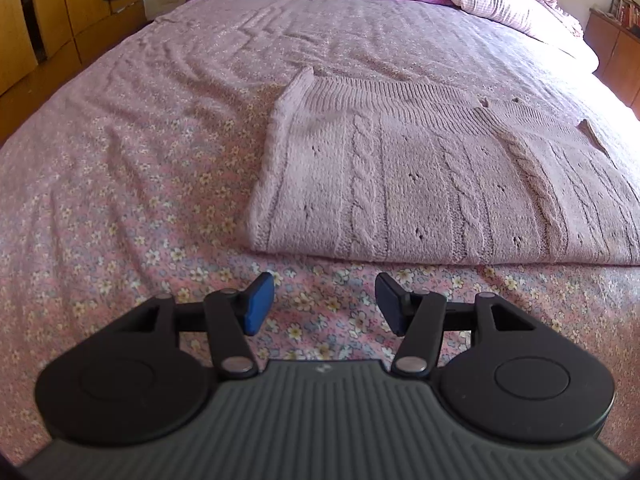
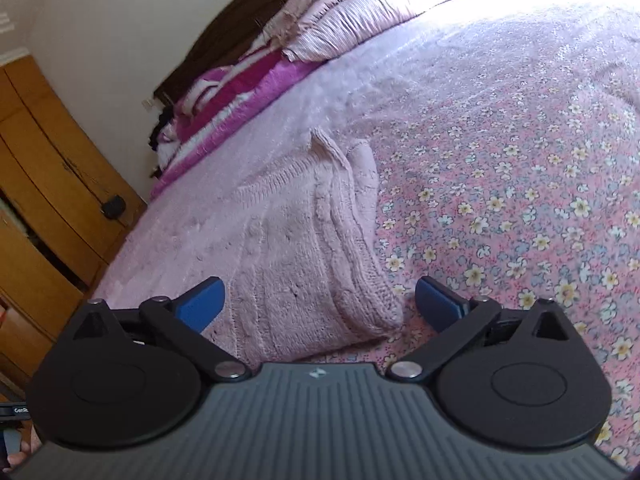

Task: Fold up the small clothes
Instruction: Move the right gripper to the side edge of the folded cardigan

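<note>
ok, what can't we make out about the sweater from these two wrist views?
- Left wrist view: the pink knitted sweater runs off the right edge, so its right side is cut off.
- Right wrist view: motion blur; the sweater's near corner lies between the right hand-held gripper's open jaws, contact unclear.
- Both views: layers underneath hidden.

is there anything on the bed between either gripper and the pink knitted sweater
Nothing visible. The left gripper is open just short of the sweater's near edge, with only bare floral bedsheet between. The right gripper is open wide, and the sweater's near corner already lies between its fingers.
</note>
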### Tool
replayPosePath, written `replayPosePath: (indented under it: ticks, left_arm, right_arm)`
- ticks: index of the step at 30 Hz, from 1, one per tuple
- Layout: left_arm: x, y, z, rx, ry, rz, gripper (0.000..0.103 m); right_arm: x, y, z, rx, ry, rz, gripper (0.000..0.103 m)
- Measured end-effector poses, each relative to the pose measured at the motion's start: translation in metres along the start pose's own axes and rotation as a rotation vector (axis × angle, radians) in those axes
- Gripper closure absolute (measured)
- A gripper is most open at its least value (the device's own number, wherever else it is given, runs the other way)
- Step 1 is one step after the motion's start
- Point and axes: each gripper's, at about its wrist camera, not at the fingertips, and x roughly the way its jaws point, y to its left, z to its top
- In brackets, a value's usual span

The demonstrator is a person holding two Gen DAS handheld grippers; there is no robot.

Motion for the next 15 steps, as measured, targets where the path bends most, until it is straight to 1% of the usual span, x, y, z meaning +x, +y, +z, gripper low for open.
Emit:
replayPosePath:
  ticks: [4,6,9,12,15]
  left_arm:
    - [0.005,-0.004,-0.003,0.011,0.016,0.013,0.045]
    - [0.007,-0.006,-0.004,0.013,0.017,0.021,0.045]
    - [0.009,-0.008,-0.005,0.021,0.021,0.032,0.045]
    - [0.010,-0.010,-0.005,0.032,0.024,0.039,0.045]
    - [0.010,-0.010,-0.005,0.033,0.029,0.040,0.045]
  right_arm:
    - [-0.005,-0.005,-0.006,0.020,-0.037,0.041,0.000]
    - [-0.006,-0.007,-0.004,0.052,-0.033,0.064,0.000]
    - [-0.002,-0.005,-0.001,0.099,-0.006,0.128,0.000]
    - [0.005,0.000,-0.001,0.102,-0.010,0.121,0.000]
    - [0.013,0.000,0.003,0.142,-0.015,0.134,0.000]
